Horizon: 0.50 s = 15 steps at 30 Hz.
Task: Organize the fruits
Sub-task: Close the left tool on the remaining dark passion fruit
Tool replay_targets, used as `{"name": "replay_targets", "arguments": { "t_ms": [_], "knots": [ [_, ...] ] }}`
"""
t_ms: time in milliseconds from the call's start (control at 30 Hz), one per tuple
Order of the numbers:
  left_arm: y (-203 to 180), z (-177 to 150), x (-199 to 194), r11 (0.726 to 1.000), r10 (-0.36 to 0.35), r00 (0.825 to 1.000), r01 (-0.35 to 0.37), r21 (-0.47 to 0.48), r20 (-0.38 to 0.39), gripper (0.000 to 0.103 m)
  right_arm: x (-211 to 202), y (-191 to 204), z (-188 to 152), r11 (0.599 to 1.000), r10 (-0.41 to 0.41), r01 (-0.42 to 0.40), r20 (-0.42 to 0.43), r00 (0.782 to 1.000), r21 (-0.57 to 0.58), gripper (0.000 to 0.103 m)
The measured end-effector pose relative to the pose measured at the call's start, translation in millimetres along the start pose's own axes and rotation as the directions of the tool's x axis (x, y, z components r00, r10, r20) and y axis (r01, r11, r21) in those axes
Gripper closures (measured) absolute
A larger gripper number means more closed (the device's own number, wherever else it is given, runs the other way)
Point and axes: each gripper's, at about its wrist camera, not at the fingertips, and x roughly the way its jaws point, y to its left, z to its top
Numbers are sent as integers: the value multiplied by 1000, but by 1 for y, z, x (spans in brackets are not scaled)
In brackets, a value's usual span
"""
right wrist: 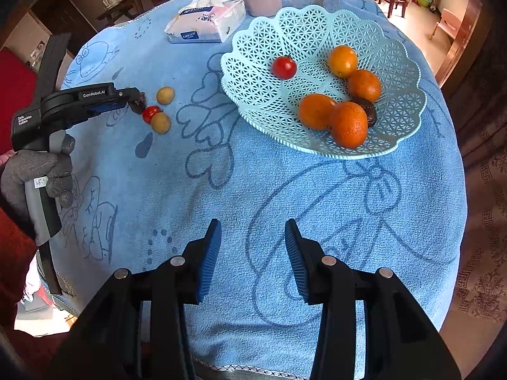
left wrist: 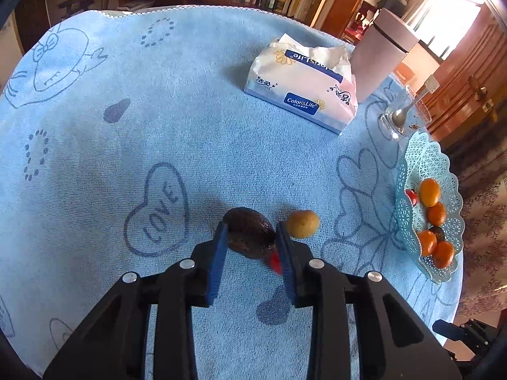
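Observation:
My left gripper [left wrist: 250, 234] is shut on a dark brown avocado [left wrist: 248, 231] low over the blue cloth; it also shows in the right wrist view [right wrist: 139, 101]. A cherry tomato [right wrist: 149, 114] lies just beside it, partly hidden behind the right finger in the left wrist view [left wrist: 275, 261]. Two yellow-brown round fruits [right wrist: 165, 95] [right wrist: 160, 122] lie next to it; one shows in the left wrist view [left wrist: 302, 223]. The light blue lattice basket [right wrist: 285, 31] holds several oranges [right wrist: 348, 123], a tomato [right wrist: 284, 67] and a dark avocado [right wrist: 367, 110]. My right gripper [right wrist: 252, 231] is open and empty over the cloth, near the basket.
A tissue pack [left wrist: 301, 85], a pink cylinder container [left wrist: 380, 53] and a glass with a spoon [left wrist: 402, 114] stand at the far side of the round table. The basket [left wrist: 424, 158] sits near the table's right edge. Bookshelves stand behind.

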Motion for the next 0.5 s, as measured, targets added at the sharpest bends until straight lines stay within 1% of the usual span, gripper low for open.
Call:
{"name": "replay_targets", "arguments": {
  "t_ms": [133,200,333,500],
  "knots": [
    [14,-6,-29,1000,1,999,0,-24,41,78,10,23,15,998,45,-45,-1,999,-49,60],
    [21,-11,-38,999,8,999,-6,-35,48,78,17,35,22,996,65,-65,-7,998,-65,60],
    [36,-23,-49,997,25,999,-22,-75,41,78,30,56,39,991,81,-81,-5,997,-103,60],
    [47,-44,-56,995,33,999,-30,-99,20,78,50,78,65,984,105,-105,-5,994,-144,60]
  ]
}}
